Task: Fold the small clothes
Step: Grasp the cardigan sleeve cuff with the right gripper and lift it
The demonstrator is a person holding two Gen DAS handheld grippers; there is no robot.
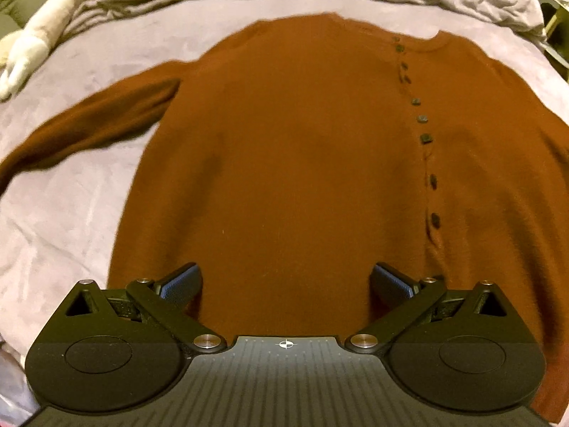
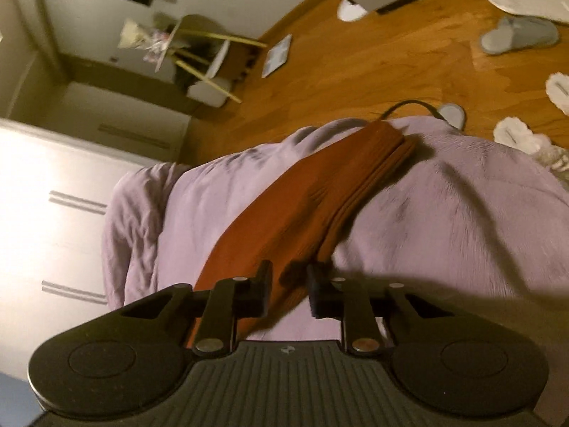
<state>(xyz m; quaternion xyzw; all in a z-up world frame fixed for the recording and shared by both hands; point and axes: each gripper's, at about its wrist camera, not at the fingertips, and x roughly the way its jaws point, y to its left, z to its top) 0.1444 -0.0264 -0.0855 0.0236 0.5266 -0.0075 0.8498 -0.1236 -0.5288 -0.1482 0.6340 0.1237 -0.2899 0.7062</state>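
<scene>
Beyond the cardigan's sleeve, only right view shows slippers.

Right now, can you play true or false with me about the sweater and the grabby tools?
1. The cardigan is rust-brown. True.
2. The left tool has its jaws wide apart, with nothing pinched. True.
3. The cardigan lies on the bare wooden floor. False: it is spread on a lilac blanket.
4. The buttons are bright white. False: the buttons are dark.
5. A brown sleeve stretches away in front of the right tool. True.
</scene>
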